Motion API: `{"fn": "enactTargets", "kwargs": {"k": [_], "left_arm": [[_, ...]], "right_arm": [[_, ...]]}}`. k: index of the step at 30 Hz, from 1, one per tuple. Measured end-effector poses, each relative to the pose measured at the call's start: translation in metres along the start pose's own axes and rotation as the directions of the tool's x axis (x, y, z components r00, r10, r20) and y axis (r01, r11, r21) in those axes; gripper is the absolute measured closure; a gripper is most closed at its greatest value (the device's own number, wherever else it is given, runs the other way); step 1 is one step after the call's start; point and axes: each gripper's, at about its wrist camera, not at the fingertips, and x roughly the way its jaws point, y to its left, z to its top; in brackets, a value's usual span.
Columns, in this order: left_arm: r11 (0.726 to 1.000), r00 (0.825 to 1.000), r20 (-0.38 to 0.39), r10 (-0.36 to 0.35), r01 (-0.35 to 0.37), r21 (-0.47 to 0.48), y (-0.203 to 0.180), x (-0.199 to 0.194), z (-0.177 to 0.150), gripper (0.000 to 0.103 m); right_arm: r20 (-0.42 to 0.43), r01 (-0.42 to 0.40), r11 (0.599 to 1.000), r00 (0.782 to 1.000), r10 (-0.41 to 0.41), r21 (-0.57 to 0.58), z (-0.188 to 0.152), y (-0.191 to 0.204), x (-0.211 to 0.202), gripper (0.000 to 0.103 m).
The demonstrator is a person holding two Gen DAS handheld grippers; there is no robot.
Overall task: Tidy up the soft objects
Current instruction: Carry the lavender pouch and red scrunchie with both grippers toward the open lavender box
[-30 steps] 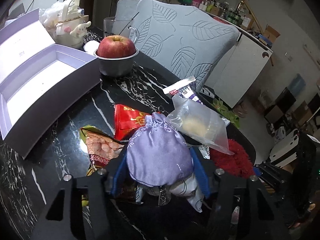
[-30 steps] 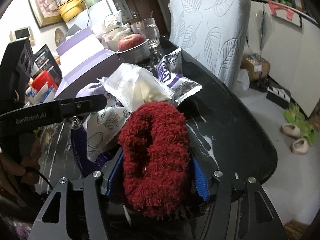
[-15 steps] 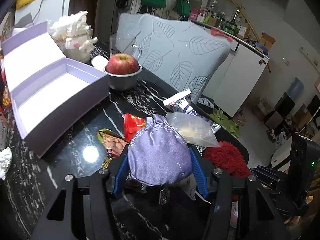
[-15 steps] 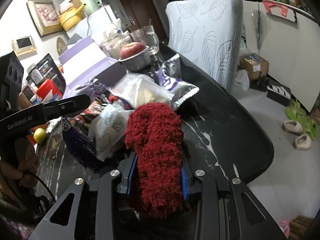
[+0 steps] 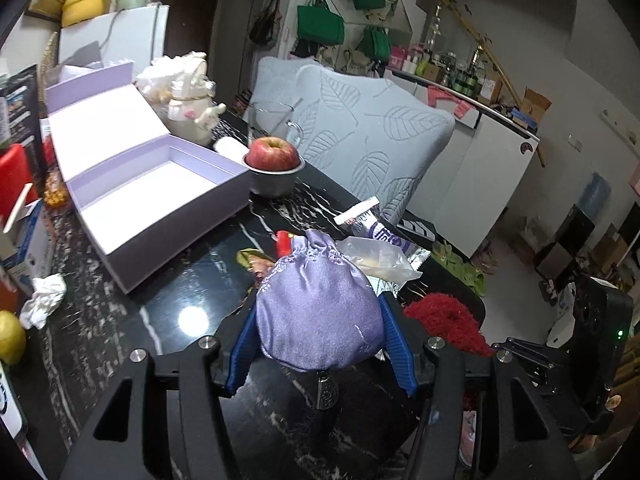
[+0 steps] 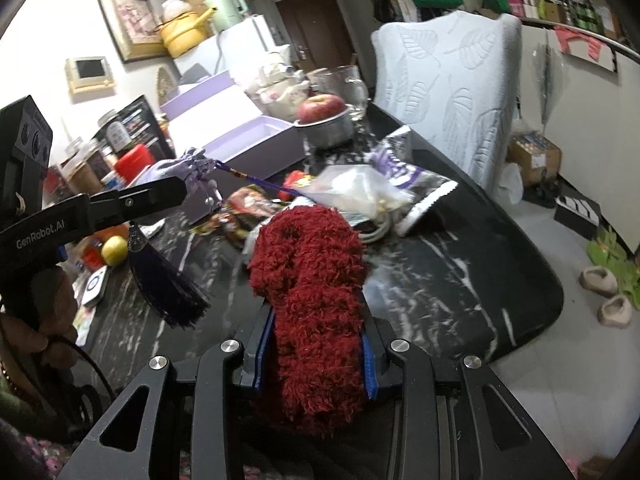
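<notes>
- The lilac satin pouch [image 5: 318,304] is pinched between the left gripper [image 5: 318,344] jaws, held above the table [image 5: 160,288], presumably for the open lilac box [image 5: 160,200] far left.
- The red fuzzy sock [image 6: 312,280] is squeezed in the right gripper [image 6: 316,352], its jaws pressed tight for carrying.

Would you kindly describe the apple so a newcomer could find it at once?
Start at the open lilac box on the black marble table. Just beyond its far corner stands a small metal bowl; the red apple sits in it, the only fruit raised off the tabletop.

Black marble table [image 5: 192,280]; lavender box [image 5: 160,196], snack packets [image 6: 248,208] on it.
</notes>
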Motion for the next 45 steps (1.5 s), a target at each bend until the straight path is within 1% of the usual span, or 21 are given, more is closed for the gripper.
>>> {"fn": "enactTargets", "kwargs": {"k": [7, 11, 13, 18, 25, 31, 36, 38, 41, 45], "left_arm": [[0.997, 0.997, 0.036, 0.067, -0.066, -0.030, 0.009, -0.027, -0.015, 0.046], [0.992, 0.991, 0.046, 0.125, -0.123, -0.043, 0.014, -0.041, -0.026, 0.046], [0.989, 0.990, 0.046, 0.137, -0.134, -0.055, 0.017, -0.046, -0.030, 0.046], [0.979, 0.979, 0.062, 0.192, -0.187, -0.087, 0.024, -0.063, -0.039, 0.046], [0.963, 0.963, 0.091, 0.255, -0.245, -0.111, 0.036, -0.080, -0.038, 0.046], [0.953, 0.945, 0.132, 0.298, -0.286, -0.104, 0.046, -0.090, -0.020, 0.046], [0.954, 0.942, 0.159, 0.295, -0.281, -0.106, 0.061, -0.090, 0.003, 0.046], [0.952, 0.936, 0.175, 0.306, -0.293, -0.093, 0.068, -0.088, 0.015, 0.046], [0.944, 0.923, 0.195, 0.331, -0.323, -0.073, 0.076, -0.084, 0.029, 0.046], [0.946, 0.921, 0.215, 0.325, -0.318, -0.067, 0.090, -0.080, 0.049, 0.046]], "right_arm": [[-0.007, -0.076, 0.996, 0.997, 0.075, -0.055, -0.006, 0.024, 0.001, 0.069], [-0.013, -0.124, 0.988, 0.992, 0.124, -0.088, -0.007, 0.038, 0.005, 0.069], [-0.016, -0.150, 0.983, 0.989, 0.149, -0.108, -0.006, 0.046, 0.007, 0.069], [-0.029, -0.206, 0.964, 0.979, 0.204, -0.170, -0.004, 0.067, 0.012, 0.069], [-0.021, -0.245, 0.935, 0.968, 0.248, -0.255, 0.009, 0.090, 0.015, 0.069], [0.007, -0.264, 0.911, 0.960, 0.281, -0.316, 0.035, 0.106, 0.018, 0.069], [0.035, -0.259, 0.900, 0.957, 0.289, -0.350, 0.064, 0.117, 0.022, 0.068], [0.046, -0.257, 0.896, 0.955, 0.292, -0.362, 0.077, 0.120, 0.022, 0.068], [0.066, -0.235, 0.889, 0.957, 0.282, -0.393, 0.093, 0.126, 0.024, 0.068], [0.086, -0.199, 0.886, 0.963, 0.256, -0.418, 0.118, 0.135, 0.030, 0.068]]}}
